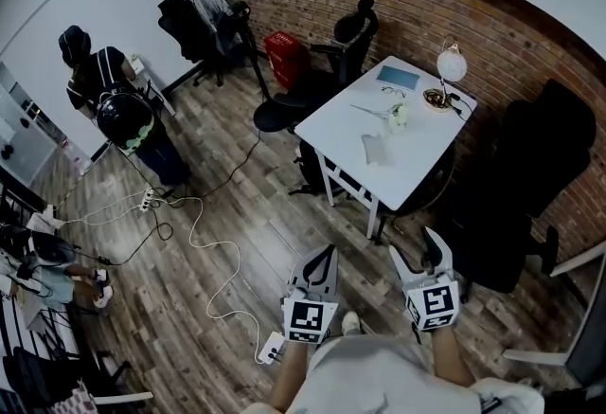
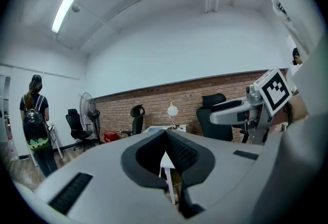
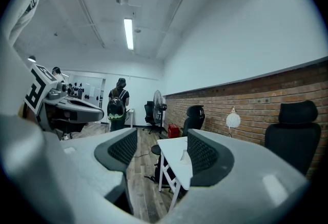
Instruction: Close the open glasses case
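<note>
The white table (image 1: 417, 152) stands some way ahead of me on the wooden floor. On it lies a pale grey glasses case (image 1: 375, 149), too small to tell how its lid stands. Both grippers hang low in the head view, well short of the table. My left gripper (image 1: 328, 253) has its jaws together with nothing between them; the left gripper view shows their pads meeting at the left gripper's (image 2: 165, 135) tips. My right gripper (image 1: 418, 247) is open and empty, and the right gripper (image 3: 156, 152) frames the table (image 3: 173, 152) between its jaws.
A desk lamp (image 1: 451, 67), a blue book (image 1: 398, 77) and small items sit on the table's far half. Black office chairs (image 1: 530, 166) flank it; another (image 1: 322, 81) stands behind. A person with a backpack (image 1: 123, 114) stands far left. White cables (image 1: 204, 242) and a power strip (image 1: 272, 347) lie on the floor.
</note>
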Available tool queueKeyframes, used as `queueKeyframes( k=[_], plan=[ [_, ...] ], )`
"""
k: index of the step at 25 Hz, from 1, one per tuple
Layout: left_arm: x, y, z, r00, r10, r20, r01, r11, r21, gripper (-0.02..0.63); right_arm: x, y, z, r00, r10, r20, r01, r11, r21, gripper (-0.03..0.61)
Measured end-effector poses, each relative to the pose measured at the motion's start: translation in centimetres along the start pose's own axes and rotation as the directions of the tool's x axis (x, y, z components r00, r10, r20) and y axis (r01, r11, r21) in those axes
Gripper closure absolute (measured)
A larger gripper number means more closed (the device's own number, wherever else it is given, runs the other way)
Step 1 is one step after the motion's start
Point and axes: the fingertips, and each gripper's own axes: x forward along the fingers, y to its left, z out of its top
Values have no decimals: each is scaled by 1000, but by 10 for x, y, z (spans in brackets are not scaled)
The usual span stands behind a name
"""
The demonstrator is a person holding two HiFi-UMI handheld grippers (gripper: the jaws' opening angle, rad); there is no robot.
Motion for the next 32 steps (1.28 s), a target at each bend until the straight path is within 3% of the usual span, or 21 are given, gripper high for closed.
queueKeyframes(
  k=[14,32],
  plan=[
    [34,41,-2,1000,-29,10,29,1000,3,609,49,-2,1,999,-42,-9,42,999,15,273],
    [61,74,-3,1000,-1,-5,1,1000,-13,609,96,-8,3,999,-25,-27,25,999,29,273]
  ],
)
